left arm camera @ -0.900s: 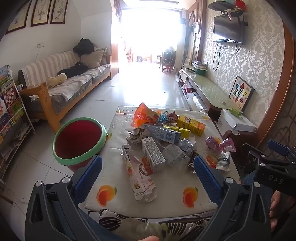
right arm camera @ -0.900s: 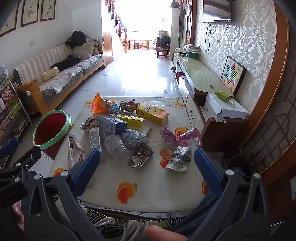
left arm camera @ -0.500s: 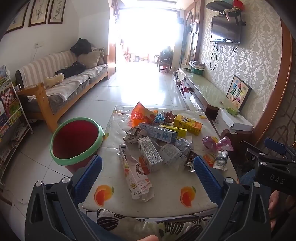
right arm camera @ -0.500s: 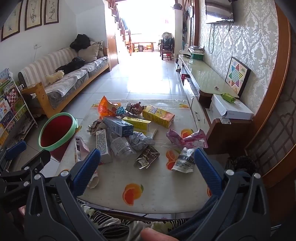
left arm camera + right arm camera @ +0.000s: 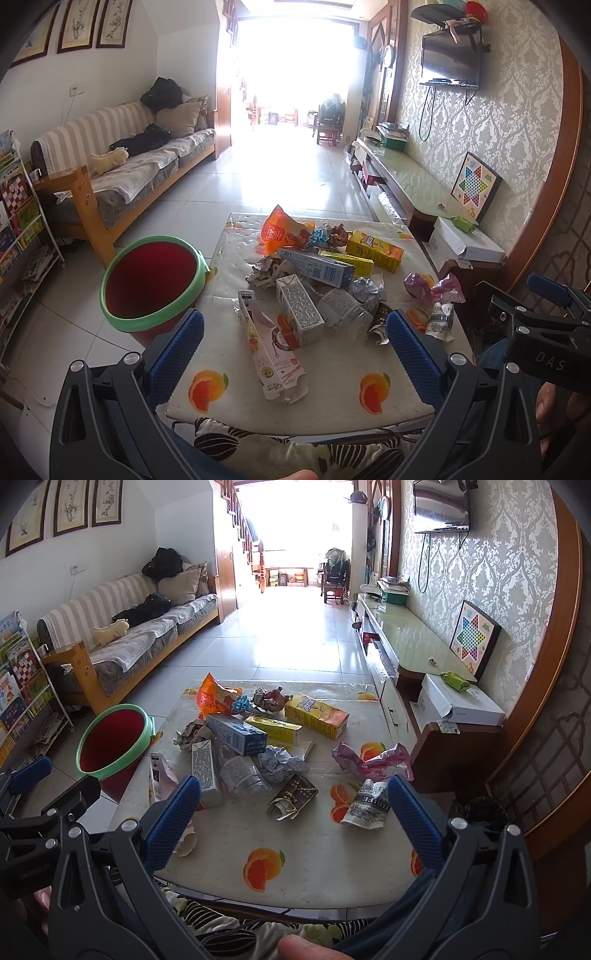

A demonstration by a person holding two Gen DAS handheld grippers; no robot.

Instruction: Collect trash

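Table (image 5: 332, 402) trash (image 5: 299, 314) beyond hand-held gripper (image 5: 295, 347)

Bin (image 5: 122, 314) base hidden (behind table (image 5: 332, 398)).

A striped sofa (image 5: 122, 162) lines the left wall under framed prints (image 5: 77, 22). Glare floods the tiled floor (image 5: 295, 173) from the far doorway. A television (image 5: 451, 62) hangs upper right.

Both my views creeping closer to table (image 5: 332, 369) over last second, litter pile growing in frame. Left gripper (image 5: 293, 334): grey milk carton (image 5: 299, 310) and long pink-white box (image 5: 271, 354) now sit lower, between my blue pads. Right gripper (image 5: 293, 801): dark foil wrapper (image 5: 293, 797) slides down toward gap. Red bin (image 5: 151, 280) looms larger at left.
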